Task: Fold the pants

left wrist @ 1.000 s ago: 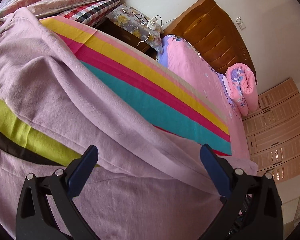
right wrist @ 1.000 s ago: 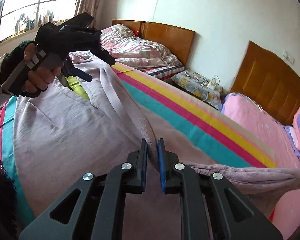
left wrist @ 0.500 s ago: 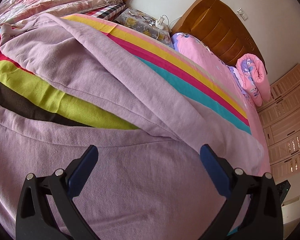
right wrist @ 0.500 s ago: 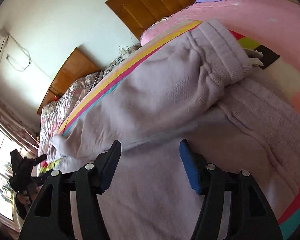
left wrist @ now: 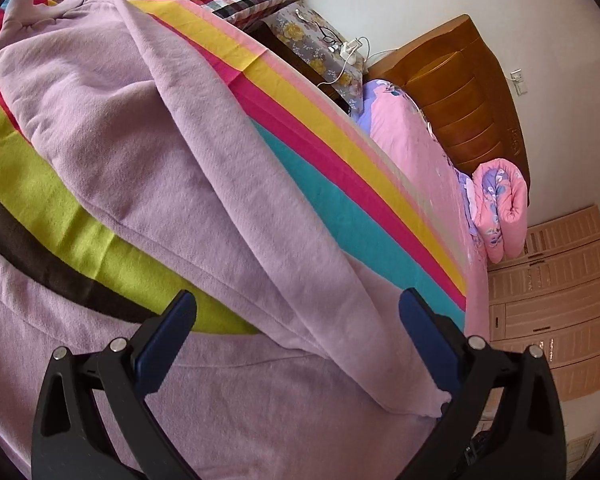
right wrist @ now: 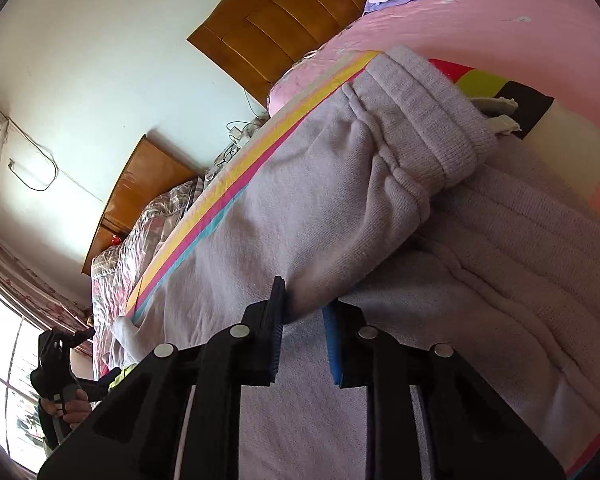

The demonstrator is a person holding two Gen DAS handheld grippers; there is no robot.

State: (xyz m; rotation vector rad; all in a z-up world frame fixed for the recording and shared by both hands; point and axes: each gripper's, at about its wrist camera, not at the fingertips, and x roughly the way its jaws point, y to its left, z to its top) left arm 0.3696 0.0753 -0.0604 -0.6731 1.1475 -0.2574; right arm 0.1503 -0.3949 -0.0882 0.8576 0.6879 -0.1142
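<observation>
Pants (left wrist: 148,128) beneath left claw (left wrist: 298,320), spread wide

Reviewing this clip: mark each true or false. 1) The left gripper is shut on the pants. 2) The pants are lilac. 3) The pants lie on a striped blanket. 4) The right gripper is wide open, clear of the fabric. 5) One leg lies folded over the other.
1) False. The left gripper is open, its fingers apart over the pants, gripping nothing.
2) True.
3) True: the blanket shows yellow, magenta and teal stripes.
4) False. The right gripper is nearly closed around a fold of the pants.
5) False. The legs are spread, with blanket showing between them.
</observation>
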